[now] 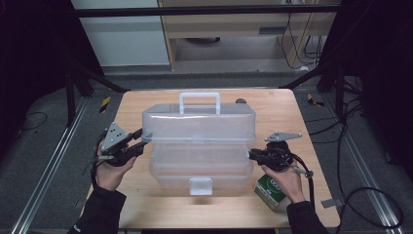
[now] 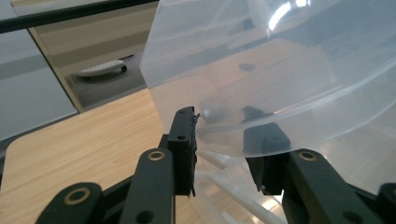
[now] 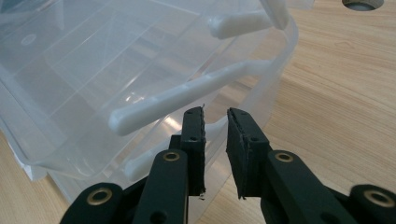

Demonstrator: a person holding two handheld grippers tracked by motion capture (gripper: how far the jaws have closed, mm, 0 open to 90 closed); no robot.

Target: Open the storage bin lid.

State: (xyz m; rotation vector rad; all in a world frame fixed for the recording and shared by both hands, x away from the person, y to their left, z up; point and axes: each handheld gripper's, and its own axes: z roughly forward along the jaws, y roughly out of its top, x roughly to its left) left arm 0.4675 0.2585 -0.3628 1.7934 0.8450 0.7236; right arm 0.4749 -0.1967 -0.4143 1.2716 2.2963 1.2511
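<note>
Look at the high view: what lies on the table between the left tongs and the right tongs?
The clear plastic storage box with its white handle fills that stretch, with the left tongs at one end and the right tongs at the other.

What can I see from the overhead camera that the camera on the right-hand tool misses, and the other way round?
The high view alone takes in the box's white carry handle, its front latch, the green carton beside the person's right hand, and the left gripper at the box's other end. The right gripper view alone shows the white hinge arm up close, just ahead of its fingers. Both show the clear tiered box and wooden table.
</note>
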